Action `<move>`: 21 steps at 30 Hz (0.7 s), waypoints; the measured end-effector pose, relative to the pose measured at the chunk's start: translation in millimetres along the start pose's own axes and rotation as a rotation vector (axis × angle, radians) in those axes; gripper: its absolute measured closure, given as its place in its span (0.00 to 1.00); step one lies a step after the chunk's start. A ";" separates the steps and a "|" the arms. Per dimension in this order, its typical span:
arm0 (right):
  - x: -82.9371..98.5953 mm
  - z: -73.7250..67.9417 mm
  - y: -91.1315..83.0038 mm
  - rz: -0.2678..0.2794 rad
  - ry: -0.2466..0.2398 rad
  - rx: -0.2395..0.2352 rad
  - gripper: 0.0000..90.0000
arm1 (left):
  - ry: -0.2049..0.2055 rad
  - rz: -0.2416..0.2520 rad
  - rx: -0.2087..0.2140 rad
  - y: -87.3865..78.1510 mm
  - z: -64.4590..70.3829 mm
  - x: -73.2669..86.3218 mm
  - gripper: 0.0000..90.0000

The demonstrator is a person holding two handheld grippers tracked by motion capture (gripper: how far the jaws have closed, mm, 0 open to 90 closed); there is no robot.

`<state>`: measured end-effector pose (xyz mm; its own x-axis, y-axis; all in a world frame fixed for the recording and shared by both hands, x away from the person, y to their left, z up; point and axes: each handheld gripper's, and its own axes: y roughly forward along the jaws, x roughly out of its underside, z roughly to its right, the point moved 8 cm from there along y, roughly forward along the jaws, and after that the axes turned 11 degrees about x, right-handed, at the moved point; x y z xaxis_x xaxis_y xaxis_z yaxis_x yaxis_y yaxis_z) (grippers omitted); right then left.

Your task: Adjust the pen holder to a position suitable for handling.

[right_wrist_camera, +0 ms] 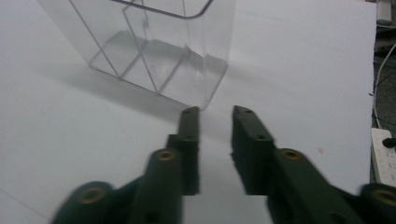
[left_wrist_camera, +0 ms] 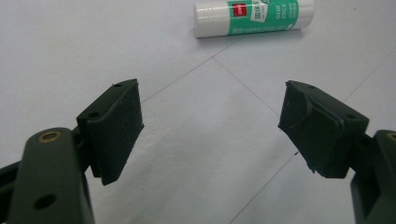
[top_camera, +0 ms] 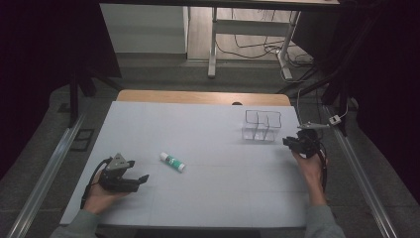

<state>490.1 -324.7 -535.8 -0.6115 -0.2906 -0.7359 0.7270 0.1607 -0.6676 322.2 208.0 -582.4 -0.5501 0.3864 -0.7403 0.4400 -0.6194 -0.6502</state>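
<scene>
A white and green glue stick (top_camera: pixel 172 161) lies on its side on the white table mat (top_camera: pixel 208 198), left of centre. My left gripper (top_camera: pixel 141 178) rests on the mat just near-left of it. In the left gripper view that gripper (left_wrist_camera: pixel 212 100) stands wide open and holds nothing, with the glue stick (left_wrist_camera: pixel 254 16) a little ahead of the jaws. A clear plastic organiser box (top_camera: pixel 261 125) with compartments stands upright at the right. My right gripper (top_camera: pixel 289 142) is just to its right. In the right gripper view this gripper (right_wrist_camera: pixel 215 112) is open by a narrow gap, empty, and points at the box's near corner (right_wrist_camera: pixel 205 100).
A wooden table edge (top_camera: pixel 203 96) runs behind the mat. Metal rails (top_camera: pixel 49 168) flank the table on both sides. Cables and a white power strip (right_wrist_camera: pixel 384 156) lie off the right edge. Desk legs and cords (top_camera: pixel 247 49) stand on the floor beyond.
</scene>
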 end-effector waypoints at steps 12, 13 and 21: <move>-9.2 3.6 15.8 0.002 -0.032 0.049 0.99 | -0.007 0.001 -0.002 0.7 0.9 -0.8 0.25; -10.9 2.5 17.4 0.006 -0.036 0.050 0.99 | -0.007 0.001 -0.002 0.7 0.9 -0.8 0.25; -20.6 1.8 29.1 0.006 0.004 0.041 0.99 | -0.004 0.012 -0.007 -0.6 1.2 -1.8 0.25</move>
<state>524.4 -315.7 -539.8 -0.6081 -0.2858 -0.7406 0.7429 0.1239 -0.6578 322.1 206.9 -580.4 -0.5480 0.3761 -0.7472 0.4512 -0.6193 -0.6426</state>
